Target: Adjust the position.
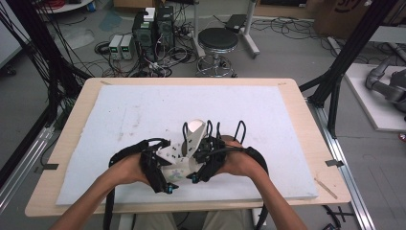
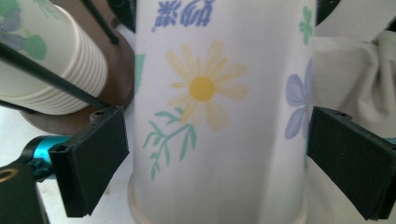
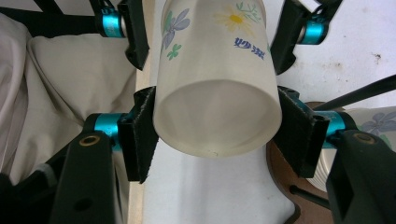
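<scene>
Gripping the paper cup (image 3: 217, 93), right gripper (image 3: 217, 135) jaws clamp it; left gripper (image 2: 217, 158) jaws stand wide.

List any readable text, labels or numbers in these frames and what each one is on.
"妙潔" as best it reads, in blue print on the flowered paper cup; the right gripper view shows it slightly blurred.
The same blue print at the top of the left gripper view is upside down and cropped: not readable.

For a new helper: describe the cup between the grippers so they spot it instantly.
On the white mat, near the person's edge, the right gripper clamps a single paper cup printed with yellow and blue flowers. It alone is loose; the stacked cups beside it rest on a brown holder.
</scene>
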{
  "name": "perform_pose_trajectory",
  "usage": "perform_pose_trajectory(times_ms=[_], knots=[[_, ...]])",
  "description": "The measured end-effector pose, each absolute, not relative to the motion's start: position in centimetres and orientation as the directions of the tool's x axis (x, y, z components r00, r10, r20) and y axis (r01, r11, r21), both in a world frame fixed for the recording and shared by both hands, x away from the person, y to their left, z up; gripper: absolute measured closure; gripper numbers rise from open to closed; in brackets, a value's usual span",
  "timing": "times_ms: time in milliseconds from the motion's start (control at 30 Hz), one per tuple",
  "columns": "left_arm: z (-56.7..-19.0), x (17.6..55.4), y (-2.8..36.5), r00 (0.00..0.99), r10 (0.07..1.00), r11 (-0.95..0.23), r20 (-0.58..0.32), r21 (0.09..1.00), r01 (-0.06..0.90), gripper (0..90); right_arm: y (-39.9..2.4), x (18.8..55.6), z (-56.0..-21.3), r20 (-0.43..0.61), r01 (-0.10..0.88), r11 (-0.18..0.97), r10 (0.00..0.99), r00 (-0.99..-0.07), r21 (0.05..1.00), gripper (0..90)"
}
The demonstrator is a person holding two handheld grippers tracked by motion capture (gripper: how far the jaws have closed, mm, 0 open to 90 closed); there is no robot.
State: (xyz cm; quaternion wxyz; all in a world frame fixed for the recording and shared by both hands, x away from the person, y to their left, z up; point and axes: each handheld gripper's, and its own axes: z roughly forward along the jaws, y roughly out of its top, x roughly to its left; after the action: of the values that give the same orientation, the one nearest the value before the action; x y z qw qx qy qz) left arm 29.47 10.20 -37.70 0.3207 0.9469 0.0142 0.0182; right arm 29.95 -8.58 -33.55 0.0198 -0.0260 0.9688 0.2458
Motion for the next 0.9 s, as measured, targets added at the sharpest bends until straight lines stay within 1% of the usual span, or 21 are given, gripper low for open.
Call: perform_pose_trajectory(times_ms=[100,267,433,500,533,567,600,633,733,767,800,867,900], knots=[[-37.7,29.7,10.6,0.999,0.039,-0.775,-0.003,0.631,0.033,6.0,-8.7,29.9,-33.6,-0.048,-0.053,0.877,-0.034,-0.998,0.478,37.2],[-37.7,29.7,11.2,0.999,0.045,-0.758,0.003,0.651,0.032,6.0,-8.9,30.0,-33.5,-0.049,-0.048,0.873,-0.028,-0.998,0.485,37.4],[-37.4,29.2,13.6,0.997,0.080,-0.641,0.004,0.766,0.048,6.0,-10.0,29.7,-33.6,-0.060,-0.045,0.850,-0.016,-0.998,0.525,37.6],[-37.4,29.0,14.6,0.996,0.094,-0.593,0.003,0.804,0.053,6.0,-10.7,29.7,-33.7,-0.059,-0.034,0.833,-0.002,-0.998,0.552,37.6],[-37.4,29.0,14.6,0.996,0.094,-0.593,0.003,0.804,0.053,6.0,-10.7,29.7,-33.7,-0.059,-0.034,0.833,-0.002,-0.998,0.552,37.6],[-37.4,28.8,15.7,0.994,0.109,-0.543,0.000,0.838,0.059,6.0,-11.3,29.7,-33.7,-0.053,-0.020,0.814,0.013,-0.999,0.581,37.6],[-37.4,28.8,15.7,0.994,0.109,-0.543,0.000,0.838,0.059,6.0,-11.3,29.7,-33.7,-0.053,-0.020,0.814,0.013,-0.999,0.581,37.6],[-37.4,28.7,16.3,0.992,0.123,-0.509,0.001,0.859,0.062,6.0,-12.0,29.6,-33.7,-0.057,-0.017,0.789,0.022,-0.998,0.614,37.6],[-37.5,28.6,16.9,0.990,0.141,-0.476,-0.001,0.877,0.068,6.0,-12.8,29.4,-33.8,-0.050,-0.007,0.749,0.035,-0.998,0.663,37.6],[-37.7,28.5,17.3,0.989,0.151,-0.440,-0.008,0.895,0.075,6.0,-13.1,29.4,-33.9,-0.047,-0.003,0.731,0.040,-0.998,0.682,37.6],[-37.7,28.5,17.3,0.989,0.151,-0.440,-0.008,0.895,0.075,6.0,-13.1,29.4,-33.9,-0.047,-0.003,0.731,0.040,-0.998,0.682,37.6],[-38.1,28.3,17.7,0.987,0.161,-0.389,-0.024,0.917,0.086,6.0,-14.0,29.3,-34.2,-0.040,0.009,0.674,0.057,-0.998,0.739,37.6],[-38.1,28.3,17.7,0.987,0.161,-0.389,-0.024,0.917,0.086,6.0,-14.0,29.3,-34.2,-0.040,0.009,0.674,0.057,-0.998,0.739,37.6]])
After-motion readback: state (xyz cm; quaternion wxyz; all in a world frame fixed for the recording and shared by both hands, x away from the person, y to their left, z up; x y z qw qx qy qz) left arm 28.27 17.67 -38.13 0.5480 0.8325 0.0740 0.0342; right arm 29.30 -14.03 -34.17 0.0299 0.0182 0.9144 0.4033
